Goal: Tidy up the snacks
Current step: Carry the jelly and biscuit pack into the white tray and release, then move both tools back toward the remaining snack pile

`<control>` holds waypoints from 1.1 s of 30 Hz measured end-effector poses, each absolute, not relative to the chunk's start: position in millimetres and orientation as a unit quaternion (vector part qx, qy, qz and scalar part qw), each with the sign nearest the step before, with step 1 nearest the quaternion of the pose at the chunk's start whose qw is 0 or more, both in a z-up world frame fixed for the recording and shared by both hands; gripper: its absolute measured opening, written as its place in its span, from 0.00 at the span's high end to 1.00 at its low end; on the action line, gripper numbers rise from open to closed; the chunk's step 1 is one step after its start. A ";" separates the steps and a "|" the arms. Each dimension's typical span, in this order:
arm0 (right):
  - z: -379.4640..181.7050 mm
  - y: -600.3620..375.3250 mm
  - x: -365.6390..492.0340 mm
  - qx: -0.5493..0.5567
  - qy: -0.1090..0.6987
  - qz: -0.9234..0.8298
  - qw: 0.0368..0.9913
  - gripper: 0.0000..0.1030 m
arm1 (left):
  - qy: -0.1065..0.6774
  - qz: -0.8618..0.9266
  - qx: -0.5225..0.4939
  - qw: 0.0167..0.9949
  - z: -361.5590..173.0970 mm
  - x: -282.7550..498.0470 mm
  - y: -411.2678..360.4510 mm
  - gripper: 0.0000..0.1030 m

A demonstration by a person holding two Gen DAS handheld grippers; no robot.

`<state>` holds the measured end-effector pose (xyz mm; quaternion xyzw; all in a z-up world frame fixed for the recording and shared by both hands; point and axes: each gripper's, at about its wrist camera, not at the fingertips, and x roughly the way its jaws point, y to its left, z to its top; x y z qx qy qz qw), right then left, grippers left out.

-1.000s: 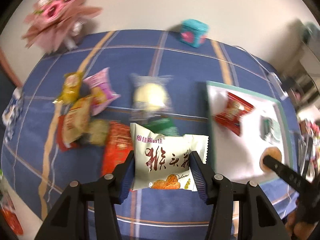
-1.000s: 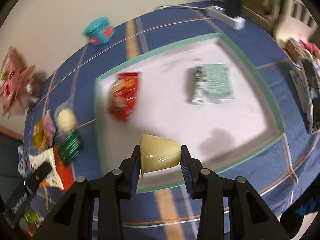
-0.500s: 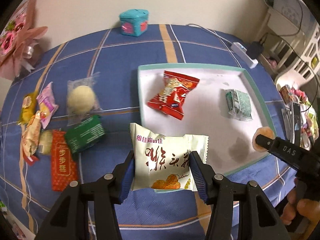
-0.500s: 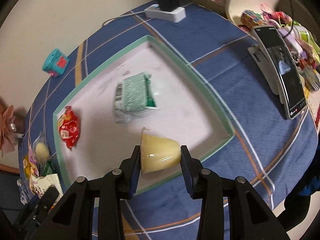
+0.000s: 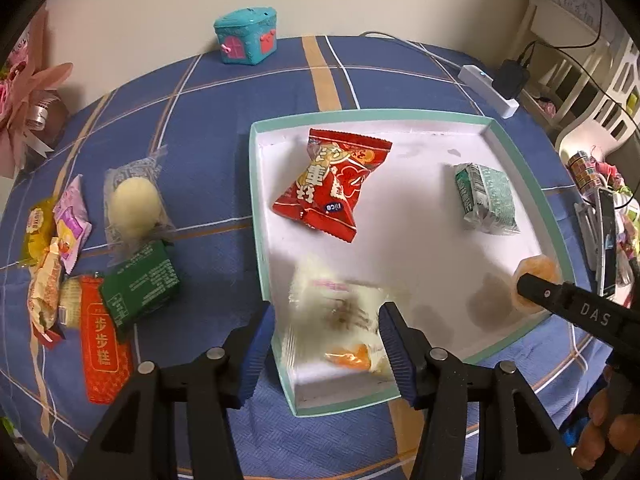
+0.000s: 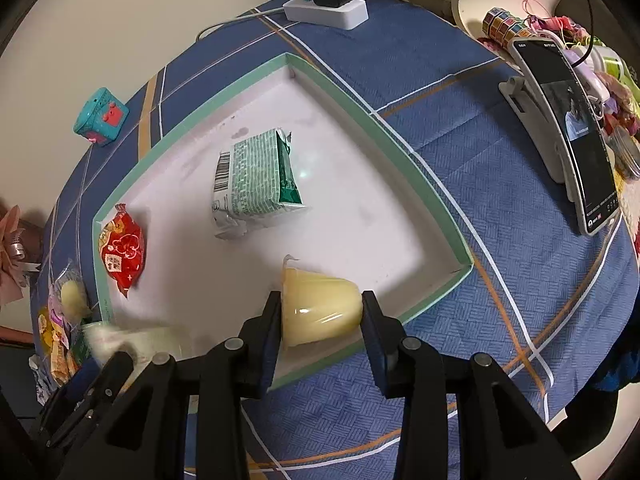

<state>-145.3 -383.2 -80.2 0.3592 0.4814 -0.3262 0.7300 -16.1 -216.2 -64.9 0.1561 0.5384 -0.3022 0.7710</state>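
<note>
Surface: a table under a blue checked cloth [image 5: 224, 128], set against a pale wall; a teal toy box [image 5: 245, 41] stands at 12 o'clock in the left wrist view, a power strip [image 6: 326, 10] and a phone on a stand [image 6: 568, 132] lie toward the far and right edges in the right wrist view.

Tray: a shallow white tray with a green rim [image 5: 256, 216] sits on the cloth at the centre-right of the left wrist view.

Already in tray: a red packet [image 5: 330, 188] near the tray's 10 o'clock corner and a green-and-white packet [image 5: 486, 198] toward its 2 o'clock side, well apart.

Left gripper [image 5: 326, 340]: jaws opening; a white packet [image 5: 340, 324], blurred as if dropping, is between them above the tray's 7 o'clock corner. Whether the pads touch it cannot be told for sure; it looks released.

Right gripper [image 6: 322, 316]: fingers narrow, clamped on a pale yellow jelly cup [image 6: 320, 308] lying sideways, above the tray's near edge at 5 o'clock.

Left on cloth: a cluster at 9 o'clock of the tray, including a round pale cake in clear wrap [image 5: 134, 204], a dark green packet [image 5: 140, 284], a long red bar [image 5: 102, 344] and several small sweets [image 5: 60, 236].

Progress: judged under halfway; two snacks placed, two arriving, six or more outstanding.
</note>
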 end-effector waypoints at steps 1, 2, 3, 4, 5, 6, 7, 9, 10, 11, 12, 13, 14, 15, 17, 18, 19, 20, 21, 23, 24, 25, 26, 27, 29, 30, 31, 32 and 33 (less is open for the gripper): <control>-80.3 -383.0 -144.5 0.358 0.481 -0.326 0.730 0.61 | 0.540 -0.304 0.152 0.770 -64.1 -15.6 -215.2 0.34; -79.7 -382.4 -144.0 0.357 0.481 -0.326 0.731 0.61 | 0.541 -0.304 0.151 0.770 -63.6 -14.9 -214.9 0.31; -79.0 -382.0 -144.2 0.357 0.480 -0.324 0.733 0.61 | 0.541 -0.303 0.150 0.770 -63.0 -14.6 -214.5 0.30; -78.2 -381.1 -143.5 0.355 0.480 -0.324 0.734 0.61 | 0.541 -0.302 0.152 0.770 -62.4 -14.4 -214.0 0.30; -77.9 -380.4 -143.0 0.351 0.481 -0.325 0.734 0.61 | 0.541 -0.300 0.152 0.771 -61.9 -14.2 -213.5 0.30; -77.1 -378.9 -143.3 0.349 0.483 -0.325 0.734 0.61 | 0.541 -0.298 0.152 0.771 -61.5 -13.7 -212.7 0.30; -77.4 -378.2 -142.6 0.346 0.485 -0.326 0.734 0.61 | 0.543 -0.297 0.151 0.771 -61.3 -13.0 -212.2 0.27; -78.0 -377.6 -142.0 0.344 0.488 -0.326 0.733 0.58 | 0.546 -0.291 0.147 0.771 -60.8 -10.8 -210.0 0.21; -78.8 -377.1 -140.6 0.343 0.492 -0.325 0.731 0.51 | 0.548 -0.288 0.145 0.772 -60.8 -9.6 -208.6 0.18; -79.6 -376.5 -138.8 0.341 0.493 -0.324 0.732 0.46 | 0.550 -0.284 0.144 0.772 -60.9 -8.6 -207.2 0.17; -79.4 -375.0 -137.0 0.338 0.493 -0.321 0.734 0.44 | 0.552 -0.278 0.143 0.773 -61.4 -7.3 -205.7 0.14; -78.8 -372.4 -134.2 0.329 0.498 -0.320 0.736 0.42 | 0.554 -0.272 0.142 0.774 -61.8 -5.6 -203.2 0.11; -78.4 -370.6 -132.5 0.321 0.501 -0.321 0.736 0.40 | 0.555 -0.268 0.141 0.775 -62.3 -4.4 -201.3 0.09; -78.2 -368.6 -130.5 0.314 0.505 -0.322 0.737 0.39 | 0.557 -0.262 0.138 0.776 -62.6 -2.3 -198.9 0.06; -78.5 -364.7 -126.9 0.302 0.512 -0.319 0.738 0.37 | 0.561 -0.252 0.133 0.778 -62.8 0.6 -194.7 0.03; -78.9 -363.6 -125.6 0.300 0.513 -0.319 0.739 0.36 | 0.563 -0.244 0.131 0.778 -63.5 2.5 -192.5 0.01; -79.0 -362.1 -124.1 0.295 0.515 -0.318 0.739 0.36 | 0.566 -0.238 0.130 0.779 -64.0 3.2 -190.3 0.00; -79.1 -361.1 -122.9 0.292 0.516 -0.319 0.740 0.36 | 0.571 -0.226 0.128 0.779 -65.8 5.9 -186.7 0.00; -78.7 -359.7 -121.9 0.287 0.517 -0.319 0.740 0.36 | 0.576 -0.215 0.127 0.778 -67.7 8.2 -183.6 0.00; -78.8 -357.4 -119.3 0.276 0.520 -0.320 0.742 0.33 | 0.585 -0.194 0.125 0.777 -72.0 12.0 -177.1 0.00; -79.1 -356.7 -118.6 0.274 0.521 -0.320 0.742 0.30 | 0.588 -0.186 0.124 0.777 -73.7 13.2 -173.8 0.00; -79.2 -356.1 -117.6 0.272 0.522 -0.319 0.743 0.25 | 0.593 -0.173 0.125 0.777 -76.0 15.8 -169.6 0.00; -78.5 -354.9 -117.8 0.271 0.521 -0.319 0.744 0.25 | 0.595 -0.165 0.125 0.777 -77.8 16.8 -167.2 0.00; -77.4 -353.5 -118.3 0.269 0.520 -0.319 0.745 0.25 | 0.598 -0.154 0.126 0.777 -79.5 18.8 -163.2 0.00; -75.6 -352.6 -117.6 0.263 0.520 -0.318 0.748 0.25 | 0.602 -0.140 0.123 0.777 -81.3 22.1 -156.2 0.00; -74.9 -351.4 -116.9 0.259 0.520 -0.317 0.749 0.24 | 0.604 -0.133 0.120 0.777 -82.2 23.6 -151.3 0.00; -74.5 -349.6 -116.9 0.255 0.521 -0.317 0.750 0.22 | 0.605 -0.129 0.117 0.777 -82.8 24.7 -148.0 0.00; -74.3 -348.7 -116.4 0.252 0.522 -0.317 0.751 0.15 | 0.604 -0.124 0.114 0.779 -82.8 26.2 -144.3 0.00; -73.9 -347.6 -116.1 0.248 0.522 -0.317 0.752 0.13 | 0.603 -0.121 0.113 0.781 -82.5 27.4 -141.1 0.00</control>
